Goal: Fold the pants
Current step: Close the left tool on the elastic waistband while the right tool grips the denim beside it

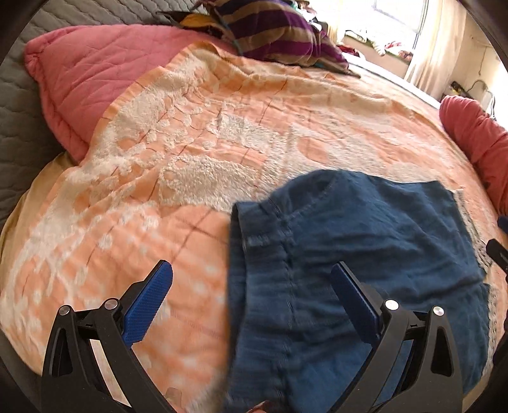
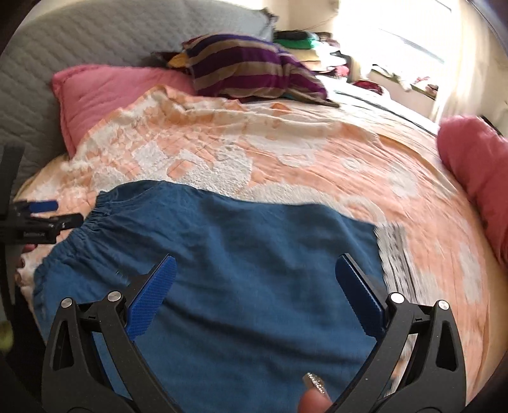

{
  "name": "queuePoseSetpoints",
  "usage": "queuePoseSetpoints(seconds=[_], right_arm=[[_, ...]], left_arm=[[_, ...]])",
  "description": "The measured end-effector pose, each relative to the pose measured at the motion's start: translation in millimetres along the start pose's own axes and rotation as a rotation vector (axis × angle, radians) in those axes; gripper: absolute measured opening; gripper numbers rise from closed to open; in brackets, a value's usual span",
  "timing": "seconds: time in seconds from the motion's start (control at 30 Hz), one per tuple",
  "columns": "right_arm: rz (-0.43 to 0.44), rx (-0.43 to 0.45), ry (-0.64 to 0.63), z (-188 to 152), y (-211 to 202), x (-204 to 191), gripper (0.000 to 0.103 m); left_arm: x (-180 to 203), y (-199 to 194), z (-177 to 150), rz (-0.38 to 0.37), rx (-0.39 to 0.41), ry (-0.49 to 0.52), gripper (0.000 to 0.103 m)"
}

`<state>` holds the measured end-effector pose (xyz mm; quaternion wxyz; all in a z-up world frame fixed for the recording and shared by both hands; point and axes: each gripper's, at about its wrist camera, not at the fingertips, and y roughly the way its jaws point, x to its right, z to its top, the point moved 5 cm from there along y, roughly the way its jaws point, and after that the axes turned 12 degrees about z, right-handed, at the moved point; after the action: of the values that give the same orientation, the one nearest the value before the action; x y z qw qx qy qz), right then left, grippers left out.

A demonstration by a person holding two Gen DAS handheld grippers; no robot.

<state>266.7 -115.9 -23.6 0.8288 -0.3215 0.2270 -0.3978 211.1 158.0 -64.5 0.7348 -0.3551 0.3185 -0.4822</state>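
Lying folded on bedspread [image 2: 317, 159]: pants [image 2: 238, 254] (blue)

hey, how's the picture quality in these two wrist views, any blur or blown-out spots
Left wrist view: the window at top right is blown out, the blue pants are smeared by motion blur near the bottom, and the fisheye bends the orange blanket. Right wrist view: the window glare washes out the top right, the blanket's right side streaks with blur, and the pants stay fairly sharp.

Sunlit window [image 2: 409, 35] beyond a peach-blanketed bed [image 2: 317, 152]
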Motion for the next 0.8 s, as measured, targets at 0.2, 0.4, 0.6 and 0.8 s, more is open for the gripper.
queuePoseSetpoints(seconds=[0.2, 0.4, 0.6, 0.8], right_arm=[[0.017, -0.08, -0.105, 25, 41, 3, 0.095], [0.064, -0.185, -0.219, 38, 92, -4, 0.095], [0.073, -0.24, -0.279, 49, 126, -7, 0.095], [0.091, -0.292, -0.366, 56, 150, -15, 0.095]], left_arm=[[3, 37, 24, -0.056, -0.073, 0.018, 0.099], [8, 60, 38, -0.064, -0.056, 0.036, 0.099], [23, 72, 35, -0.007, -0.034, 0.135, 0.098], [30, 67, 35, -0.069, 0.012, 0.174, 0.052]])
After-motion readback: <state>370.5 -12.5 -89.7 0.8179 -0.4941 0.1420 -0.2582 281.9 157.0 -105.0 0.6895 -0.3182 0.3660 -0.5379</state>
